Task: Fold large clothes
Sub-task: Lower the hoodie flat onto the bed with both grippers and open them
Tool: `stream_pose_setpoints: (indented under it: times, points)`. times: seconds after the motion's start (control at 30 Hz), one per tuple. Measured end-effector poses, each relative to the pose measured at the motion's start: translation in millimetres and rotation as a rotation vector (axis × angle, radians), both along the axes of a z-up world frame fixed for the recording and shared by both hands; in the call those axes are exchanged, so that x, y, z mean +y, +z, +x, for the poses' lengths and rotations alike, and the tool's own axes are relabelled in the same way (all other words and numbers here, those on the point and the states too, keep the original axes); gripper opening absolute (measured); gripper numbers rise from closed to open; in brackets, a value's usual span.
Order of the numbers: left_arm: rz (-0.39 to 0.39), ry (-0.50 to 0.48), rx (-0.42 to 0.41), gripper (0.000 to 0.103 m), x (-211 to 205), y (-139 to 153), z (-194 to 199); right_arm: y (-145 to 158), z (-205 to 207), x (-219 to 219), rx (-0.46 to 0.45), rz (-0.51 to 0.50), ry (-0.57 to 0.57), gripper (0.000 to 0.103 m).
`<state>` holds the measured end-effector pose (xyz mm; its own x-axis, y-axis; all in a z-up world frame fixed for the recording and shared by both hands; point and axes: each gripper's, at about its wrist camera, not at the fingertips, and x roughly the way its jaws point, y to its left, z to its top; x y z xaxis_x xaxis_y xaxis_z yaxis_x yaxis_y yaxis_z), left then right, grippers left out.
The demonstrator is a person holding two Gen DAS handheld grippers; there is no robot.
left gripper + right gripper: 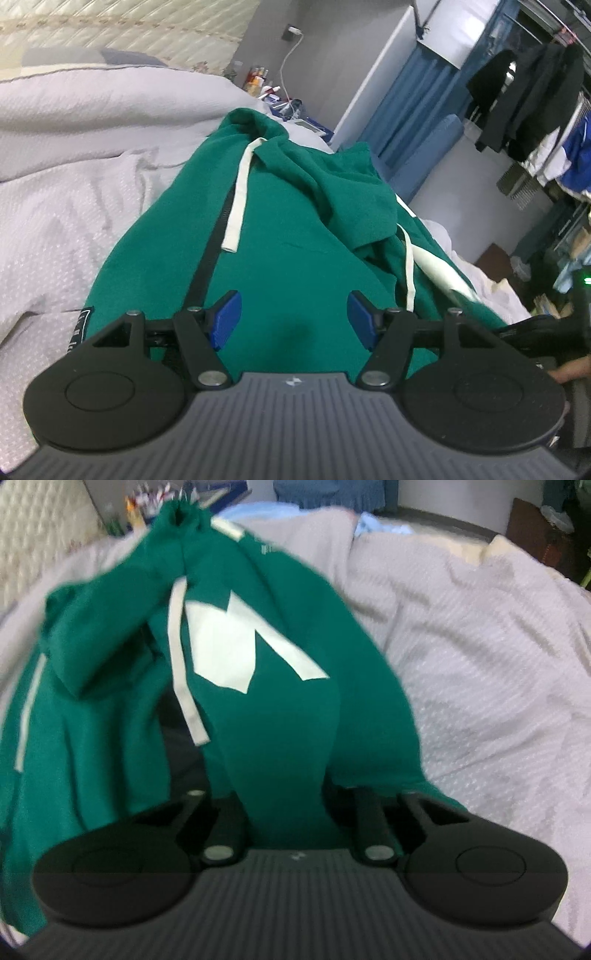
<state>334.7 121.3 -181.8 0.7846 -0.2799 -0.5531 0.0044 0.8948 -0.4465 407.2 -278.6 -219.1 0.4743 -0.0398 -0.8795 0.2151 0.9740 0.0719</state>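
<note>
A green zip hoodie (280, 236) with white drawstrings (238, 195) and a black zipper lies on the bed. My left gripper (293, 319) is open just above its front panel, blue pads (227, 317) apart, holding nothing. In the right wrist view the hoodie (280, 716) with a white patch (225, 646) hangs bunched and draped over my right gripper (291, 812). The fabric covers its fingertips, and the picture is blurred. The cloth rises from between the finger arms.
A pale lilac quilt (74, 166) covers the bed (480, 664). A bedside table with bottles (258, 83) stands at the far end. A clothes rack with dark garments (524, 96) stands to the right, next to blue curtains (413, 92).
</note>
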Motion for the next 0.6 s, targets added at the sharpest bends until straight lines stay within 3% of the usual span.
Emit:
stream_pose_setpoints:
  times: [0.37,0.5,0.6]
  points:
    - [-0.013,0.049,0.009,0.069,14,-7,10,91,5,-58,-0.15,0.143,0.002,0.013]
    - [-0.016,0.077,0.027,0.069,20,-11,15,87,0,-58,-0.066,0.213,0.107,0.013]
    - [-0.004,0.084,0.038,0.069,20,-14,18,81,-11,-56,-0.057,0.225,0.144,0.013]
